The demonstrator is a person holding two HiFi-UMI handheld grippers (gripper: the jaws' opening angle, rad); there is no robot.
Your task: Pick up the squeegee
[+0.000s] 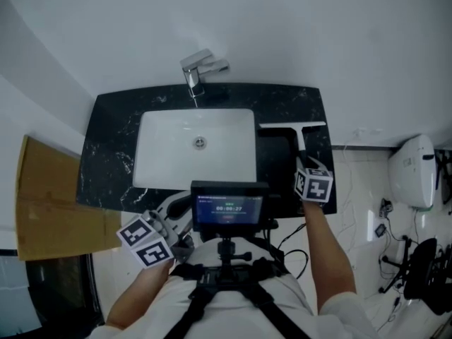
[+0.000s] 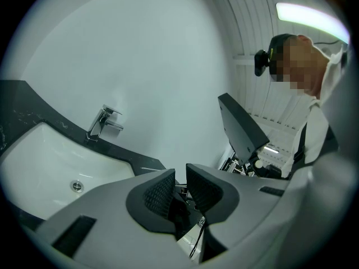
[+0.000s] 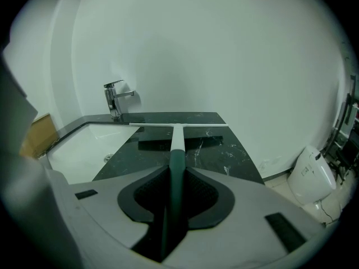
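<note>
**Squeegee (image 3: 176,145) held by its dark handle in your right tongs (image 3: 176,175).**
Your right tongs are clenched on the handle. The squeegee's white blade runs crosswise over the black marbled worktop (image 1: 113,154), just right of the white basin (image 1: 166,157). The tap (image 1: 195,73) stands behind the basin, by the wall. Your left tongs (image 2: 179,186) sit at the worktop's front edge, their jaws slightly parted with nothing between them.
</note>
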